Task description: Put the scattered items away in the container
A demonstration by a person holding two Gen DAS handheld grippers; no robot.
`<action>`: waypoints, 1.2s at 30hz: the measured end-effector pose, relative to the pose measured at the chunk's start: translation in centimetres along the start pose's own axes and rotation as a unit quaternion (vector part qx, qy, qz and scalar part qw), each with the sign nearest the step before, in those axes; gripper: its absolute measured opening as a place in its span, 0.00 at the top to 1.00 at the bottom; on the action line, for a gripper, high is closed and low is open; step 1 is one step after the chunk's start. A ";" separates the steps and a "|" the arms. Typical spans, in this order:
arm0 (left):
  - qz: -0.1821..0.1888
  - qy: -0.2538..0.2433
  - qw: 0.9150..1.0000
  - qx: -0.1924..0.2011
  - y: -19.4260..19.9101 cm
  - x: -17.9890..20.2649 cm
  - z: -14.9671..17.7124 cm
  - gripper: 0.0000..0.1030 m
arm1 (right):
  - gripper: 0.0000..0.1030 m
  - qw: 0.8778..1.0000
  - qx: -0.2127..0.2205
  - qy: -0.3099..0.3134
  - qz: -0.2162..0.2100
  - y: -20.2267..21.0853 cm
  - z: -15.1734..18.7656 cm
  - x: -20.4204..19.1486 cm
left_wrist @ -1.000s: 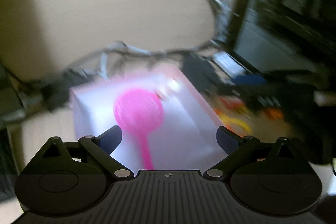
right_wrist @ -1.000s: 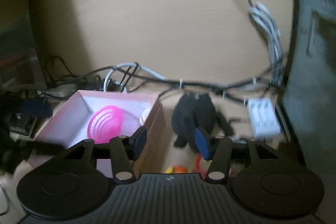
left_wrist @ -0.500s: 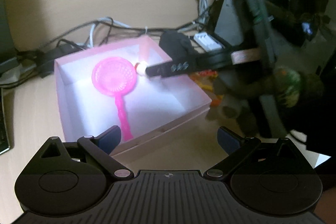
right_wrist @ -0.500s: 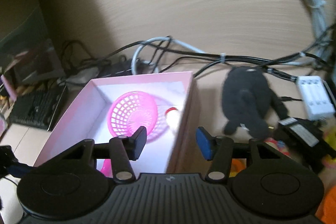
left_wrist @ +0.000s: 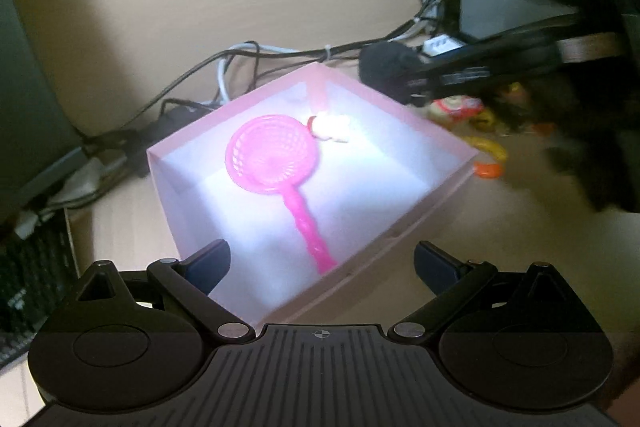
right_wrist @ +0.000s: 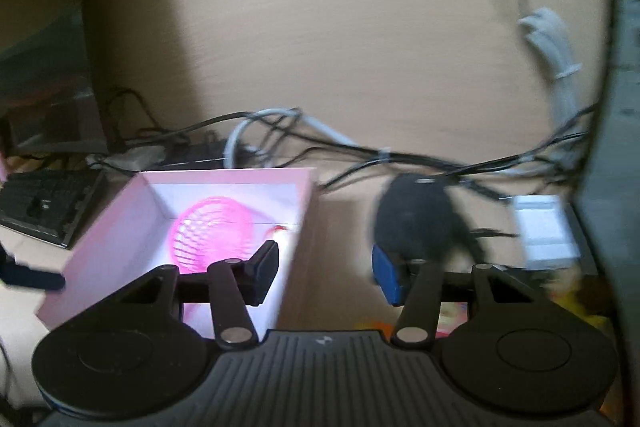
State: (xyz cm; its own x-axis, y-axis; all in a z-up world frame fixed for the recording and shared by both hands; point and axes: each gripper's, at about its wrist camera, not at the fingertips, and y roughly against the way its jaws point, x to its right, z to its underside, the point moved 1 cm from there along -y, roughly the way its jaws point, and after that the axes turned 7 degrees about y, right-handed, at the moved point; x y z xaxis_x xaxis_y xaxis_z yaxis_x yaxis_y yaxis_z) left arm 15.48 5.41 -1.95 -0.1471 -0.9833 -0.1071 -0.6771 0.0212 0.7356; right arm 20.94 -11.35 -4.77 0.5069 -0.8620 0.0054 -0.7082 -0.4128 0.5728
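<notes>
Pink box (left_wrist: 436,135) now holds the strainer (left_wrist: 272,159) and a small white toy (left_wrist: 332,125); right tongs (right_wrist: 324,273) have swung from it toward the black plush (right_wrist: 416,219), half-open, empty. Left tongs (left_wrist: 322,261) gape empty at its near corner.

- right gripper (right_wrist: 324,273) sits low in the shot, jaws apart with nothing between them
- pink box (right_wrist: 120,227) is off to the left, with a pink mesh strainer (right_wrist: 212,233) lying inside it
- black plush toy (right_wrist: 416,223) on the desk right of the box, just past the blue fingertip
- messy cables (right_wrist: 360,147) run along the back
- white block (right_wrist: 544,231) far right, pretty blurry
- keyboard (right_wrist: 44,203) at the left edge
</notes>
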 end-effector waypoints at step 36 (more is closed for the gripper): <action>0.056 0.044 0.997 0.025 2.9 0.7 1.0 0.01 | 0.42 0.997 0.007 -0.023 0.076 -3.2 -2.1 3.8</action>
State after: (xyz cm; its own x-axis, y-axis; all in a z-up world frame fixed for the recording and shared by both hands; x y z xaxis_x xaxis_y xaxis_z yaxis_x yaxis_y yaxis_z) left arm 12.64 4.96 -0.58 -0.1621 -0.9862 0.0339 -0.6951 0.1385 0.7055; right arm 26.16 -12.70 -4.80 0.3707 -0.9272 0.0540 -0.7817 -0.2800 0.5573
